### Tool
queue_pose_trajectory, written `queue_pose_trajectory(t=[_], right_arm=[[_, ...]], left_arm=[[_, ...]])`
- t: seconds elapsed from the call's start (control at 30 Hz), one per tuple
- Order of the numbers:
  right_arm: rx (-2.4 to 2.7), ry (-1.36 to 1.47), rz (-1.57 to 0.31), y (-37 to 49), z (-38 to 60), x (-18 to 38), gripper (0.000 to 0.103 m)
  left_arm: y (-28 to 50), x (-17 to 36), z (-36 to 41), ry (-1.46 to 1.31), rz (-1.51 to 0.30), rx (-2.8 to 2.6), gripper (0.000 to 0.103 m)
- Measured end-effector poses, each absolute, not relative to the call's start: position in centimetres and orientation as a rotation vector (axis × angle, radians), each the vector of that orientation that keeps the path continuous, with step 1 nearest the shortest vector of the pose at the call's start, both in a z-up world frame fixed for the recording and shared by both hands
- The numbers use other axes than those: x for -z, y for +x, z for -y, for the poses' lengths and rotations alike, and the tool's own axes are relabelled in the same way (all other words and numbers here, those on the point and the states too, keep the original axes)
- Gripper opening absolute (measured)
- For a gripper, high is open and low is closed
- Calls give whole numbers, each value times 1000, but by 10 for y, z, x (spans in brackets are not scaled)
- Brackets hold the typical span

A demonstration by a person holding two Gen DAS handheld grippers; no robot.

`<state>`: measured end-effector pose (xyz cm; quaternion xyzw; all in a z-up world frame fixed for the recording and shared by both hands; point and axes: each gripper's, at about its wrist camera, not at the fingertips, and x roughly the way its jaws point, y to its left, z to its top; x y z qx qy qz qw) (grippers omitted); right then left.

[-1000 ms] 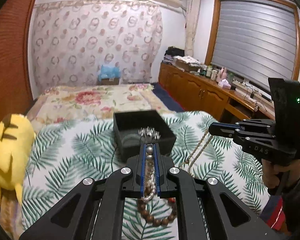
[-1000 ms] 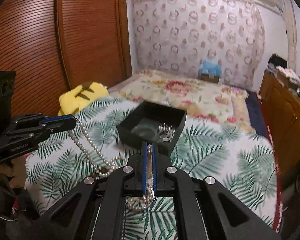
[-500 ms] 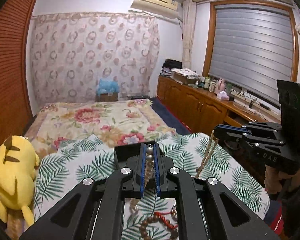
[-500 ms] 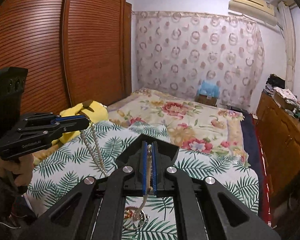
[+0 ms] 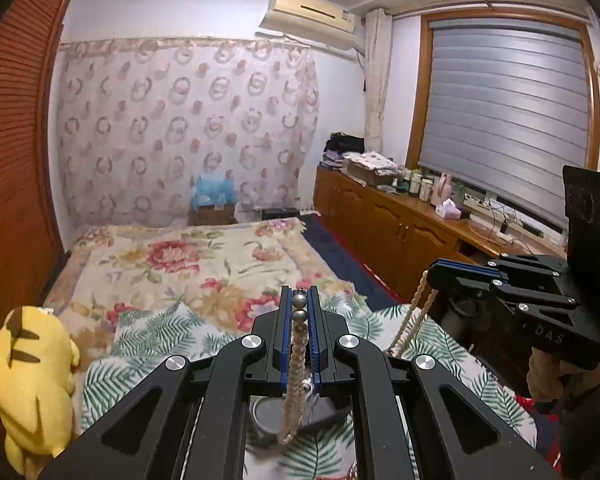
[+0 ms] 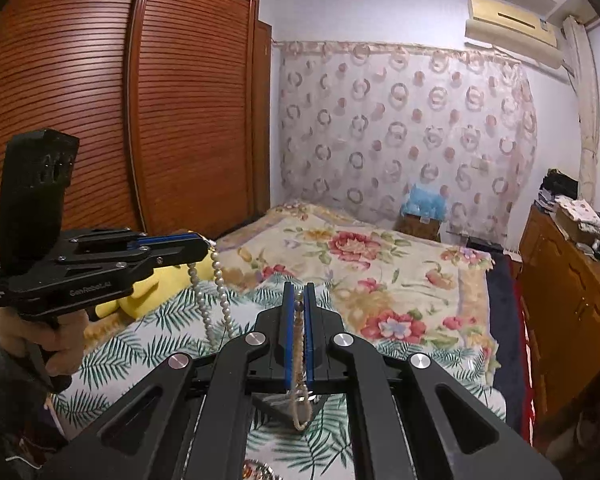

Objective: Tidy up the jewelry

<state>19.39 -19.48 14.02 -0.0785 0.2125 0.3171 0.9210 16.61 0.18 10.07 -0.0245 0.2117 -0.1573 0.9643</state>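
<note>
Left gripper clamped on pearl necklace; strand runs between blue pads, loop hangs below over black jewelry box. Right gripper clamped on beige bead strand, hanging likewise above palm-leaf bedspread.

Bed: floral blanket over the far half, palm-leaf sheet over the near half. Yellow plush toy lies at the wardrobe-side edge. Black jewelry box rests on the leaf sheet, mostly hidden.
</note>
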Motion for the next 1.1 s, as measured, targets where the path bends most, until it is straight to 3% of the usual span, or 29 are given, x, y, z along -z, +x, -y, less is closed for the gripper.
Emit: queue_pose_trajectory(t=[0.4,1.1], right_arm=[[-704,-152,-462,239,185,-136,5],[-725,-158,-701,268,158,-28,6]], left_arm=[[221,-90,1,-48,-483,297,7],[257,-15,-6,-40,-638,263,7]])
